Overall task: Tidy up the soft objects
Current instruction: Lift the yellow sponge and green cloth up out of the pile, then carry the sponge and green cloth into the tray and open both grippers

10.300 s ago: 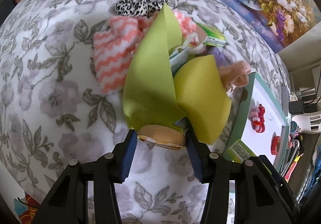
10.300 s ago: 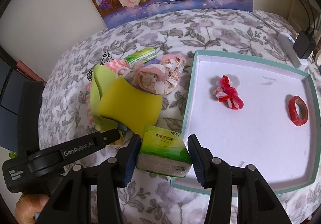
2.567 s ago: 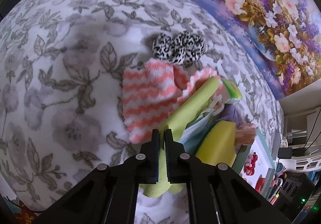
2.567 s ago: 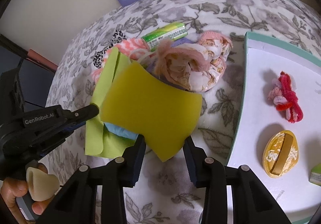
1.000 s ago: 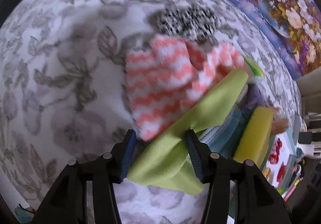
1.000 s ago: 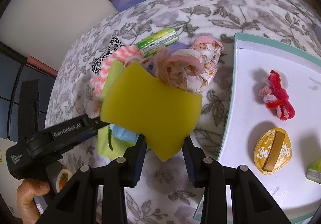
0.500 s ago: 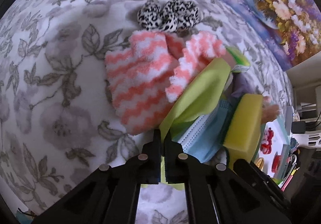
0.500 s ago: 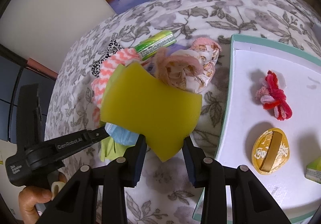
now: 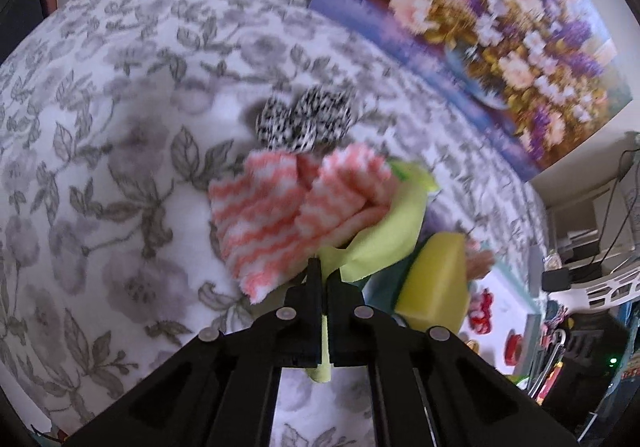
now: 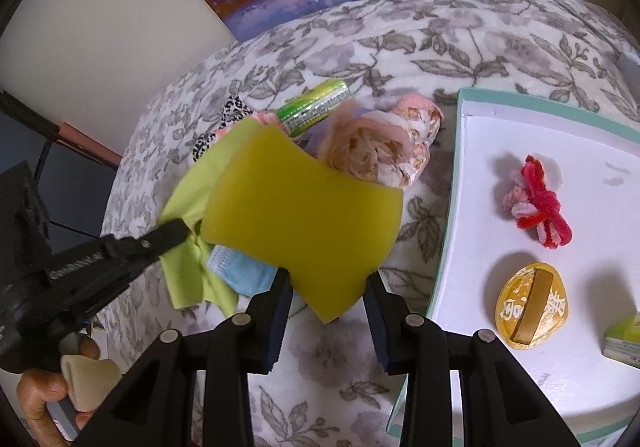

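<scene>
Thick yellow sponge [image 10: 304, 223] (waisted outline)

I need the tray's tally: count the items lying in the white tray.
3 visible in the tray: a red-pink yarn knot farthest, a gold packet nearer, a green pack at the picture's right edge. More may lie out of frame.

Both views lit soft & even, indoor daylight look, no harsh glare; only faint shadows, e.g. under the red pipe-cleaner knot [image 10: 536, 203] & gold packet [image 10: 531, 307] on the white tray [image 10: 448, 239]. Left wrist view is motion-blurred throughout: painting [image 9: 492, 39], striped cloth [image 9: 288, 215] & floral cover [image 9: 100, 167] all smeared, w/ just the black tongs [image 9: 324, 279] sharp. Right wrist view mostly crisp, yellow sponge [image 10: 304, 223] slightly soft; heavy fisheye bend & dark vignette at corners in both.
</scene>
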Demonstrator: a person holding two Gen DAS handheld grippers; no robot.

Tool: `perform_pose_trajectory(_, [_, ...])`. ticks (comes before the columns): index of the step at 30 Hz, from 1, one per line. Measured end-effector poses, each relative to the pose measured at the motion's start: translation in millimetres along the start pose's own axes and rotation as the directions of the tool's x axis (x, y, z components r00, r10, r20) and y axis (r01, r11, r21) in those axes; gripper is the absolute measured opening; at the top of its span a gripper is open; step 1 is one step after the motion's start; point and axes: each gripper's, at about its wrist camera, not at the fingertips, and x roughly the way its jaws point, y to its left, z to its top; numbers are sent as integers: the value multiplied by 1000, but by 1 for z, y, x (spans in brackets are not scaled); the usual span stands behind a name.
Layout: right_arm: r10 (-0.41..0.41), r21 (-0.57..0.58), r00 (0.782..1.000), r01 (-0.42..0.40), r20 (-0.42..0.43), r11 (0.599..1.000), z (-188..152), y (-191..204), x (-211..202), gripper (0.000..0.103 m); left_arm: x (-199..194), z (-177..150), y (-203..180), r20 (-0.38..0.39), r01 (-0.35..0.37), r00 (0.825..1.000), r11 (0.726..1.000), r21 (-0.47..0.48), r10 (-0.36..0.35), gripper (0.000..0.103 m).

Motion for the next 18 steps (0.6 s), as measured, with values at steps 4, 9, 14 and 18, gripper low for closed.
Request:
perform_pose_trajectory(4, [5,-3,1000,-5,27,1000,1,2,-9,38,-25,1,-1,72,28,997,999,16,-29,1])
perform_pose_trajectory(9, [24,-2,997,-24,77,1000,4,6,-25,38,-58,4,-5,182,66,981,997,47,-74,1])
perform_pose_trajectory(14, [27,-6,991,-26,131,1000,5,8,-44,38,-93,2,-14,298,92,947,991,99,-118,1])
perform_pose_trajectory(18, [19,6,986,-20,164,1000,7,5,-54,38,-112,-3,-27,364,105,918,981,160,-158,1])
